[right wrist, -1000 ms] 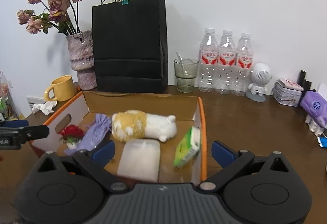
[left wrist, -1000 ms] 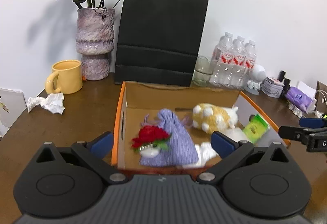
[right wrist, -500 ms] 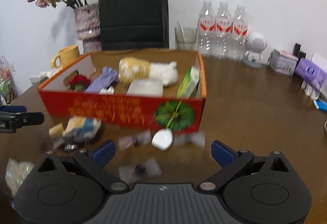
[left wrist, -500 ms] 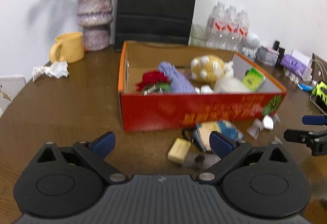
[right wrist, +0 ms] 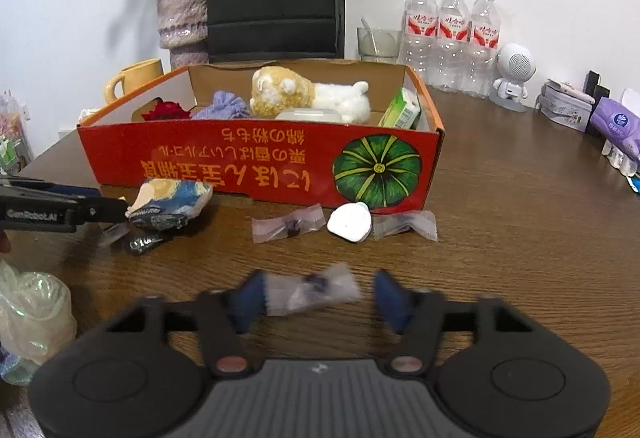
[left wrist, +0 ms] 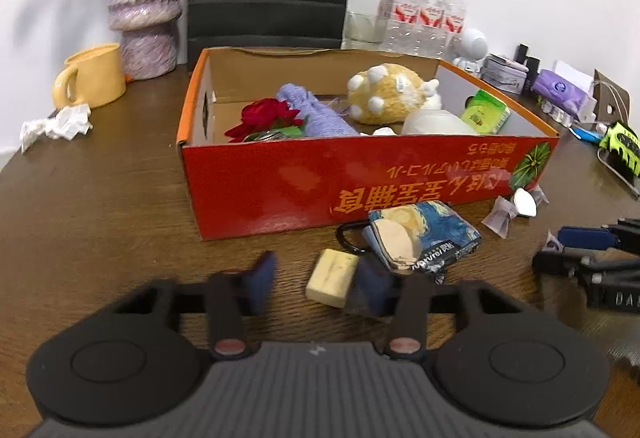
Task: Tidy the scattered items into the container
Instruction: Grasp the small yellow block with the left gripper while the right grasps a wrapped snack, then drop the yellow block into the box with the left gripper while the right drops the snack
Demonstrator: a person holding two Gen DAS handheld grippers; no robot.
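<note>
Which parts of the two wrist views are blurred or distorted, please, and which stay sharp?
Left wrist view: the closing left gripper has smeared fingers around the sharp yellow block; the box is crisp, and its edges bow from the fisheye. Right wrist view: the closing right gripper and the wrapped candy between its fingers are blurred; the bottles are sharp.
</note>
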